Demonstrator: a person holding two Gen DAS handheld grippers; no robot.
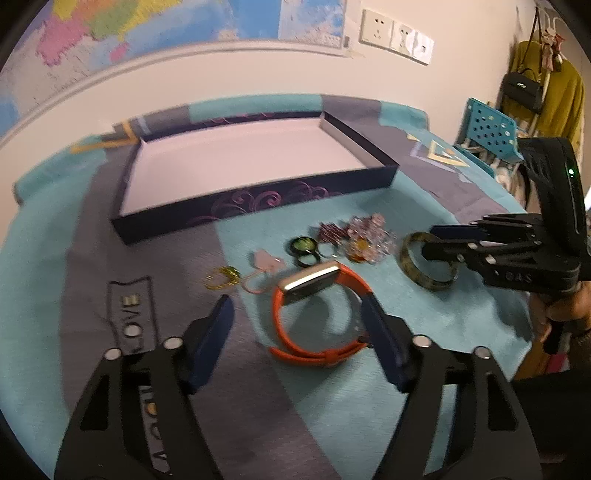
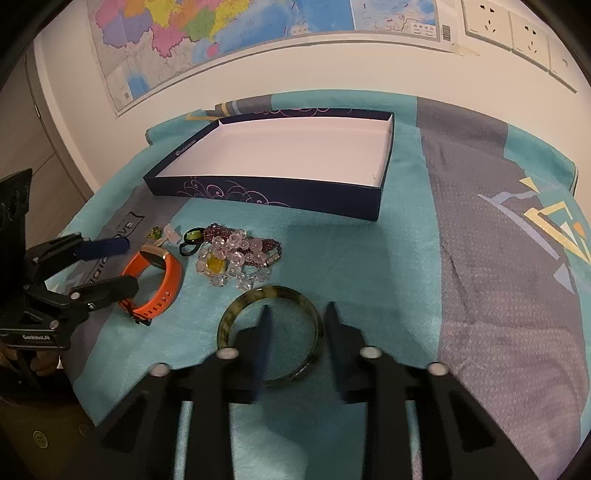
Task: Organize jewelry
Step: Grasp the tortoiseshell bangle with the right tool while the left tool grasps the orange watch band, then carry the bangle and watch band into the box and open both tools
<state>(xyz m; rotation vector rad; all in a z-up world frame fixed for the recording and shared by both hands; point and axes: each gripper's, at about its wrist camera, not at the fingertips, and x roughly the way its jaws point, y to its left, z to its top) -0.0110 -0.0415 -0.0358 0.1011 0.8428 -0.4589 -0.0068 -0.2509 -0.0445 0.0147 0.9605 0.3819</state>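
A soft blue and grey patterned blanket [image 2: 369, 258] covers the table. A big colourful paper map [image 2: 229, 33] and white plastic wall sockets [image 2: 506, 26] hang on the pale wall, and a mustard yellow coat [image 1: 554, 96] with a black handbag [image 1: 522, 90] hangs far right.

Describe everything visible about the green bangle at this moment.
The bangle is a closed, rigid ring, mottled olive-green and glossy, like stone or resin. It lies flat on the teal cloth, apart from the bead pile. The right gripper is open and straddles its far-right rim: one finger inside the ring, one outside. Contact cannot be told.
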